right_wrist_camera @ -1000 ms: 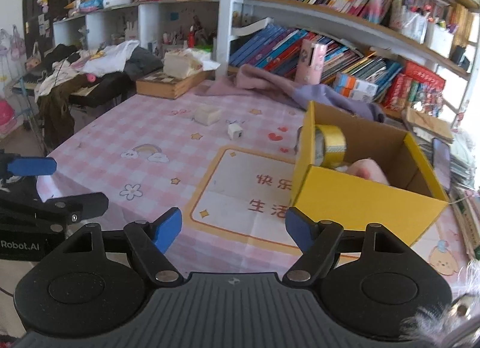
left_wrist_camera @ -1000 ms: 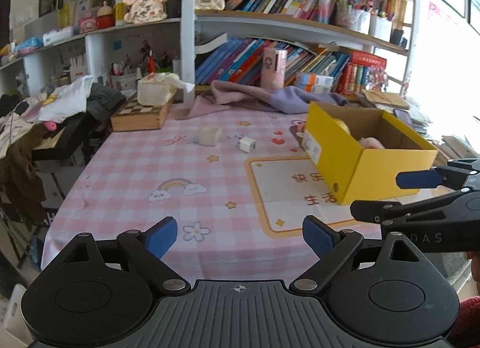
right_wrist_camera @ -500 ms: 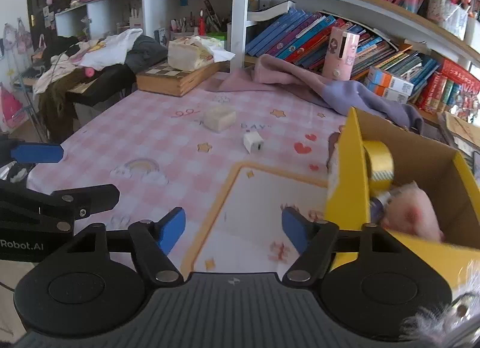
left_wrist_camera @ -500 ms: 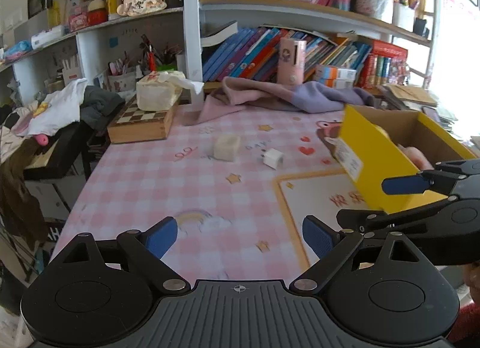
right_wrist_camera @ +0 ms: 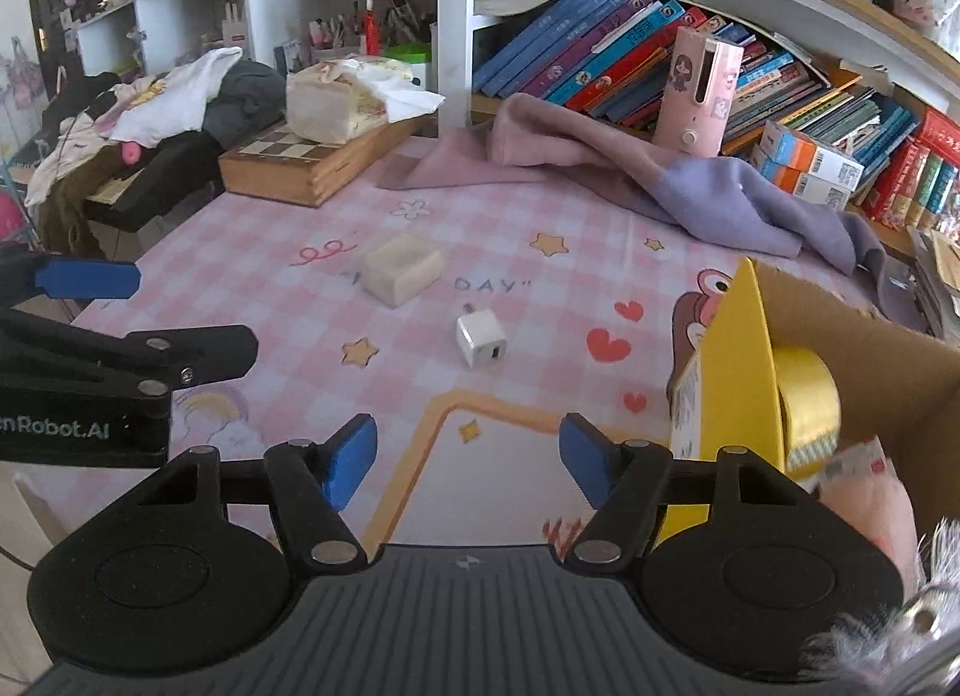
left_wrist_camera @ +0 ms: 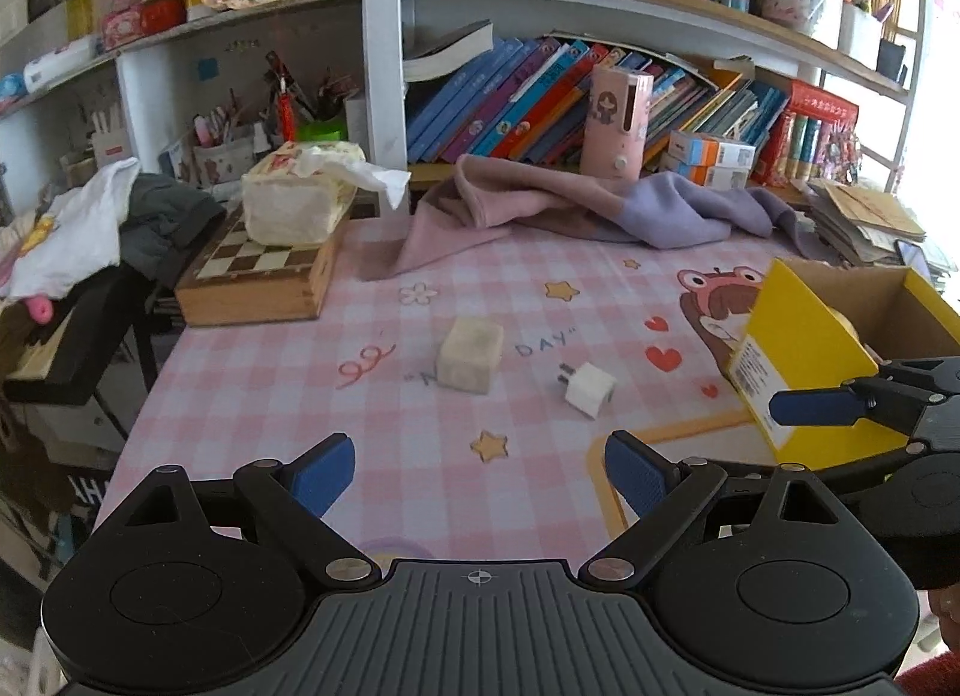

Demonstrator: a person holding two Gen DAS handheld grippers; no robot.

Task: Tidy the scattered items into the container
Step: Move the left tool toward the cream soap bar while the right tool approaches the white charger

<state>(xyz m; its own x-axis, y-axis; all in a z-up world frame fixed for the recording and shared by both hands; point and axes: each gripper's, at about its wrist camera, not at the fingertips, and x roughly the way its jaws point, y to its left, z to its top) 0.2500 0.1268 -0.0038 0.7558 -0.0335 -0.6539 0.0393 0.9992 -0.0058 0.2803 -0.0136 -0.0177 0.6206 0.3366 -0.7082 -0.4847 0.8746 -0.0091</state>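
A cream block [left_wrist_camera: 471, 354] [right_wrist_camera: 402, 269] and a white charger plug [left_wrist_camera: 590, 390] [right_wrist_camera: 482, 341] lie loose on the pink checked tablecloth, ahead of both grippers. My left gripper [left_wrist_camera: 478, 471] hangs open over the cloth, short of both items, with nothing between its fingers. My right gripper [right_wrist_camera: 468, 456] is empty, its jaws closing a little but still apart, the plug straight ahead of it. The yellow cardboard box [left_wrist_camera: 804, 372] [right_wrist_camera: 738, 372] stands to the right; it holds a yellow tape roll [right_wrist_camera: 807, 402] and a pink soft item [right_wrist_camera: 858, 492].
A wooden chess box [left_wrist_camera: 264, 276] with a tissue pack [left_wrist_camera: 294, 204] on top sits at the back left. A pink and purple cloth [left_wrist_camera: 600, 210] lies along the back under the bookshelves. The table's left edge drops toward clothes on a bench [left_wrist_camera: 90, 240].
Both grippers have moved forward over the table, so the cream block and plug look nearer and the yellow box has shifted to the right edge. The right jaws have narrowed slightly.
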